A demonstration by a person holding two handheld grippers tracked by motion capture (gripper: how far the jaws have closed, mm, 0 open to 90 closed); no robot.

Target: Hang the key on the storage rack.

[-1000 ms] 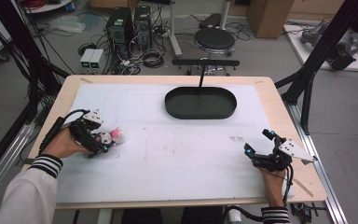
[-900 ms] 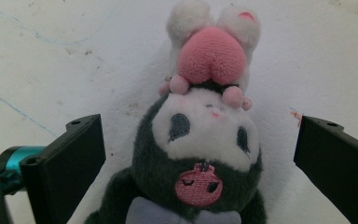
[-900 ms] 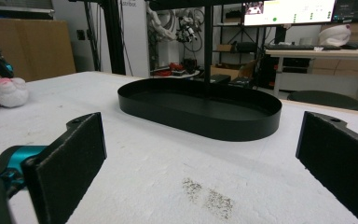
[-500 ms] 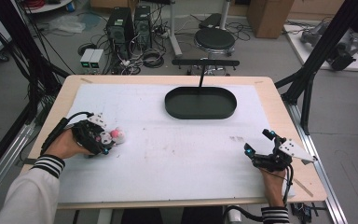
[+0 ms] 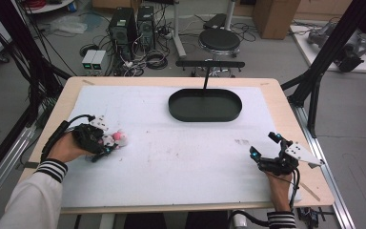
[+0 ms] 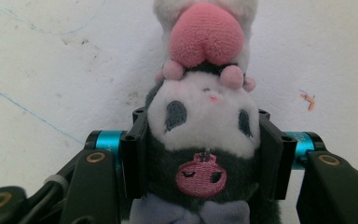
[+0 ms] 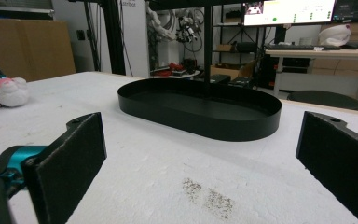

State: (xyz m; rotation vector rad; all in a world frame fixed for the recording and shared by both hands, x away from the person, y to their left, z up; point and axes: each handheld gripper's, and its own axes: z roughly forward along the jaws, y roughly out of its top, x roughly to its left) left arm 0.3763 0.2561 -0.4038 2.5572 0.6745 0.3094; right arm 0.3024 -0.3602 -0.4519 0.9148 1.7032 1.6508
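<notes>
A small plush toy (image 6: 204,126), dark grey and white with a pink heart and a pink skull patch, lies on the white table cover at the left. My left gripper (image 5: 106,144) is shut on the plush toy (image 5: 116,138), its two black pads (image 6: 133,154) squeezing the head from both sides. The toy also appears far off at the left in the right gripper view (image 7: 9,91). My right gripper (image 5: 263,151) rests open near the table's front right, with nothing between its pads (image 7: 72,154). A black oval tray (image 5: 205,106) sits at the back centre, seen ahead in the right gripper view (image 7: 200,109).
A black stand post (image 5: 206,76) rises just behind the tray. A dark smudge (image 5: 242,141) marks the white cover in front of the right gripper. A stool (image 5: 219,40), computer towers (image 5: 131,24) and cables lie on the floor beyond the table.
My left gripper has slid a little to the right along the cover with the plush toy held in it. The right gripper has stayed where it was.
</notes>
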